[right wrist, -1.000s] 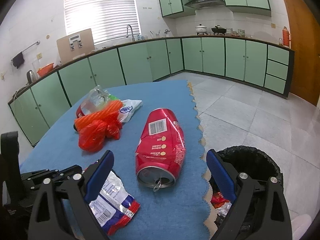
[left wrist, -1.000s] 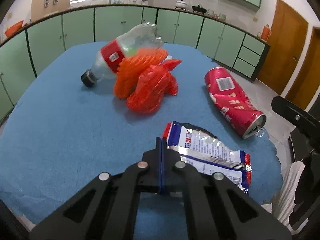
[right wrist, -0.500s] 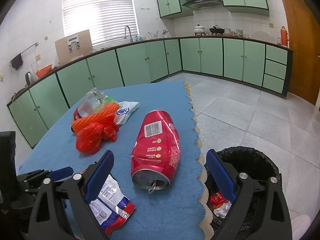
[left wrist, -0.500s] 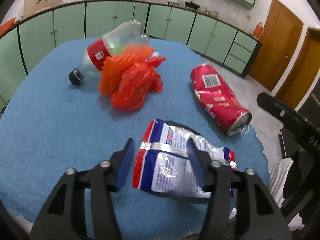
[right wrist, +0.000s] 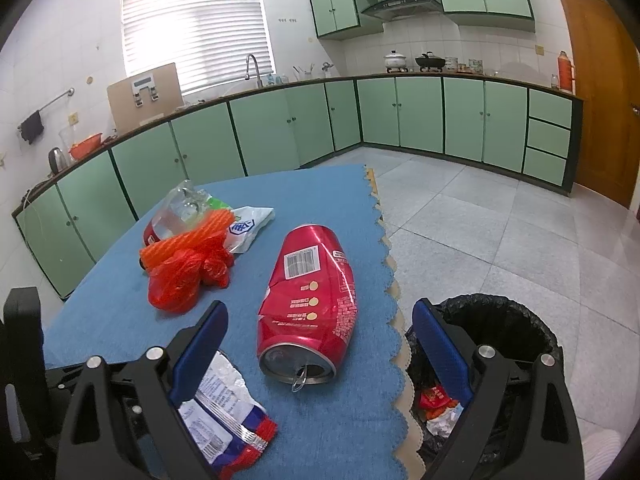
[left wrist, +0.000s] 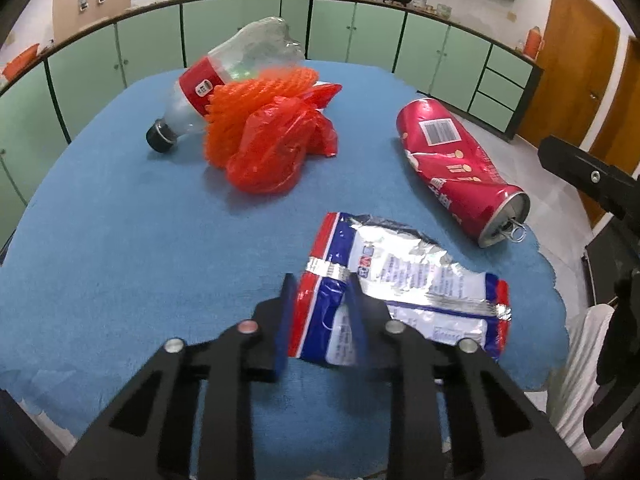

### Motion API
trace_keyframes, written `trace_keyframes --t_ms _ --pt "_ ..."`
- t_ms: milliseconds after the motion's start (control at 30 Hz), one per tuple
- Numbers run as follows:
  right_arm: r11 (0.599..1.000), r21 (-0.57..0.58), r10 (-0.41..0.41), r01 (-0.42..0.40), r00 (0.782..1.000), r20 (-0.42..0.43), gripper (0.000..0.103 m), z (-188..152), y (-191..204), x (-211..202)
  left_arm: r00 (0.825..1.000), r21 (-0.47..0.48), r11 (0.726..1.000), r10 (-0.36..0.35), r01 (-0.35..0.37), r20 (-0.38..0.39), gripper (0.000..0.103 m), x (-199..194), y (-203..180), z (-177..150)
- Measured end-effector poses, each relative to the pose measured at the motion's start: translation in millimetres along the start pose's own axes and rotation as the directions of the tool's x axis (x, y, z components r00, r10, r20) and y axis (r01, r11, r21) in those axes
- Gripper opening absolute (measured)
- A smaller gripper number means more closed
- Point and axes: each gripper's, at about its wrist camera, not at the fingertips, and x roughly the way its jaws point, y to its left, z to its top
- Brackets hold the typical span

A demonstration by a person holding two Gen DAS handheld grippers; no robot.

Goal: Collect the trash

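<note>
Closing now: left gripper (left wrist: 320, 292) with jaws drawing in around the near, red-and-blue end of the snack wrapper (left wrist: 400, 288), flat on the blue tablecloth (left wrist: 120, 240). Wrapper end squarely between the pads, buckling upward; firm contact or just short of it, hard to call through the blur. Spread wide and empty: right gripper (right wrist: 320, 320), poised over the crushed red can (right wrist: 312, 296) lying on its side. Farther back, clear bottle (left wrist: 236, 68) touching an orange-red bag bundle (left wrist: 272, 140). Beside the table edge, black-lined bin (right wrist: 500, 320).
</note>
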Motion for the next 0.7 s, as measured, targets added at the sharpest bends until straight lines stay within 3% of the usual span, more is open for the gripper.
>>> trace_keyframes --t_ms 33,267,600,700 --pt "1.000 0.001 -0.001 0.001 1.000 0.000 0.091 0.0 -0.1 0.4 1.000 0.003 1.000 0.004 -0.004 0.000 0.000 0.3 -1.3 -0.9" --pt "1.000 0.013 -0.013 0.013 1.000 0.004 0.091 0.4 -4.4 0.2 1.000 -0.007 1.000 -0.011 0.011 0.029 0.000 -1.8 0.3 3.9" --pt "1.000 0.018 -0.006 0.006 1.000 -0.004 0.091 -2.0 -5.2 2.4 0.988 -0.080 0.991 0.120 -0.112 0.101 0.000 -11.2 53.6 23.9" --pt "1.000 0.019 -0.002 0.002 1.000 -0.009 0.091 -2.8 -3.3 4.3 0.990 -0.093 0.990 0.112 -0.104 0.090 0.000 -11.6 63.2 25.4"
